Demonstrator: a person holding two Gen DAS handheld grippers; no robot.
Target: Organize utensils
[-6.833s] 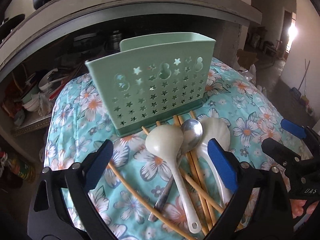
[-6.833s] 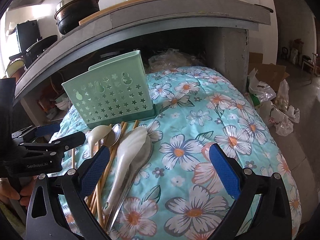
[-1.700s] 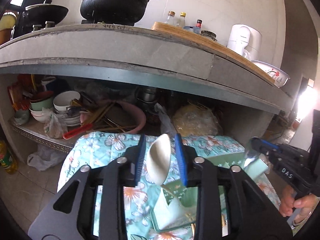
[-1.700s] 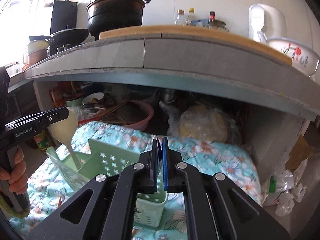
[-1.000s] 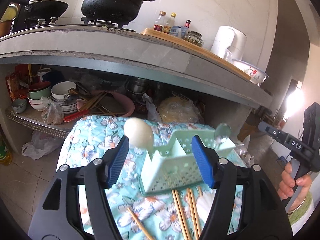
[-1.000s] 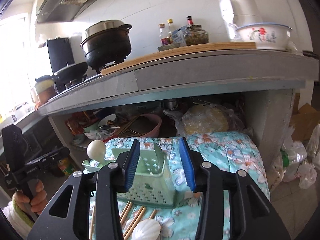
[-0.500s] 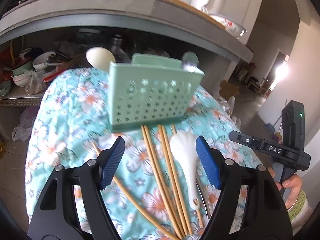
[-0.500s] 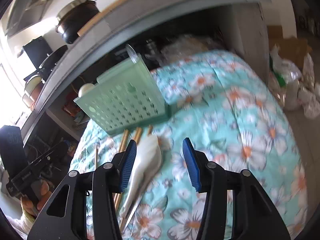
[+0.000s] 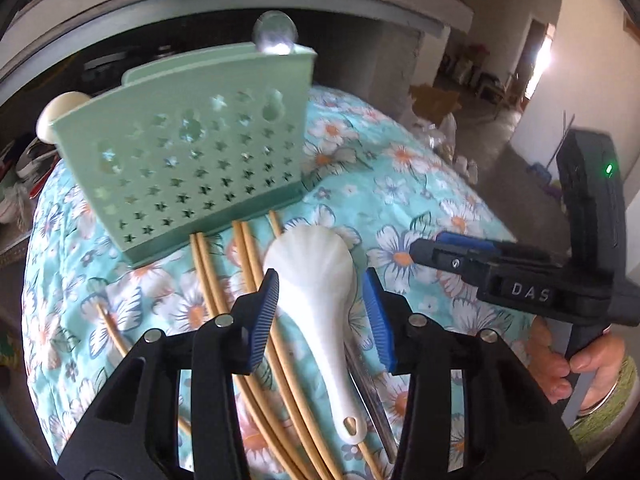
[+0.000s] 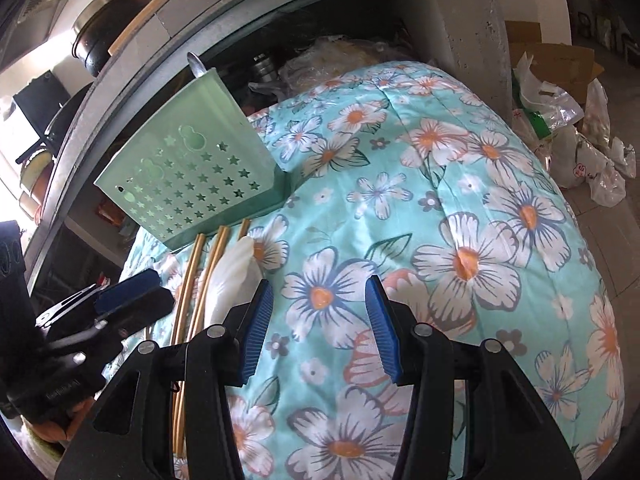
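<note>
green perforated utensil holder [image 9: 192, 168] upright on the floral cloth [image 9: 400, 184], in front of a dark shelf opening. cream spoon bowl [image 9: 60, 114] poking up at its left end, shiny metal spoon bowl [image 9: 274, 36] at its right end; in the right wrist view only the metal tip [image 10: 197, 65] showing above the holder [image 10: 192, 176].

just in front of the holder, flat on the cloth: bamboo chopsticks [image 9: 224, 280] fanned toward the camera, white shell-shaped ladle [image 9: 316, 280] lying across them, handle toward the camera, with a metal handle [image 9: 368, 396] partly under its right side.

left gripper [image 9: 326, 314] tilted down over the ladle, jaws just closing in, blue pads either side of the ladle's bowl and neck with a slim gap visible on each side, not yet pressing.

right gripper [image 10: 318, 328] about half open over bare cloth [image 10: 460, 240], nothing between its pads, ladle [image 10: 236, 276] and chopsticks [image 10: 192, 280] just to its left. also visible at the right in the left wrist view [image 9: 460, 250], gripped by a hand [image 9: 580, 364].
</note>
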